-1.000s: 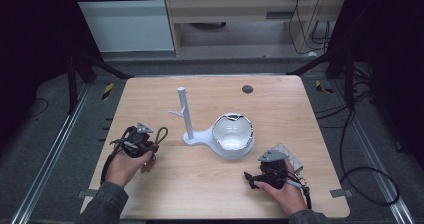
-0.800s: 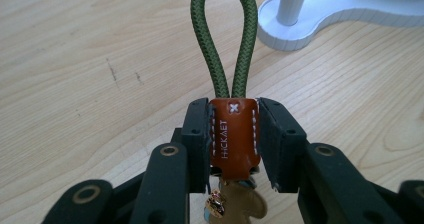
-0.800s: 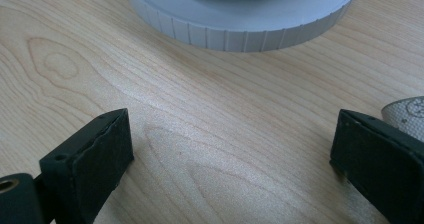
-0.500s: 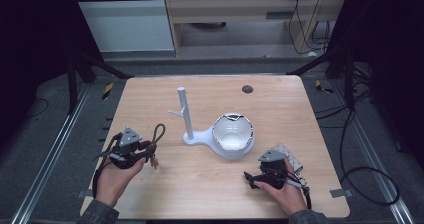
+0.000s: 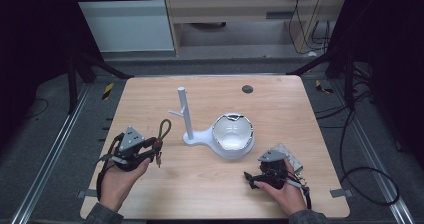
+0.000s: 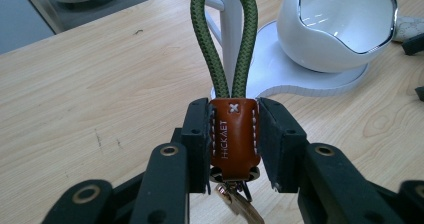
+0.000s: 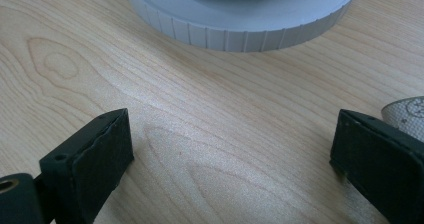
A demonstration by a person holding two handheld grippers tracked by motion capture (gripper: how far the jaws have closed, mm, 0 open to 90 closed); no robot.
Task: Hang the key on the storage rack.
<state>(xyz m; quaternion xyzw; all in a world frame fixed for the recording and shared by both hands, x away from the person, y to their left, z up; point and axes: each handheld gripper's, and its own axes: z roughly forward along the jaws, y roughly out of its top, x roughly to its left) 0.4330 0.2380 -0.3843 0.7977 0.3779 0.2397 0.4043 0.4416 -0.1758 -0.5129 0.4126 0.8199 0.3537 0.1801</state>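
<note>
Left gripper view: the left gripper (image 6: 233,139) clamps the brown leather tab of a keychain (image 6: 234,134), its green cord loop rising beyond the jaws toward the white stand (image 6: 231,34) and bowl (image 6: 340,26) just ahead. In the right gripper view, the right gripper (image 7: 230,159) rests on the table (image 7: 100,59), jaws spread wide with nothing between them, the stand's round base straight ahead.

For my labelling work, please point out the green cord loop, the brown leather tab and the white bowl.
green cord loop (image 6: 223,39): left gripper view, its right strand.
brown leather tab (image 6: 234,134): left gripper view, its middle.
white bowl (image 5: 233,133): high view, its inside.
</note>
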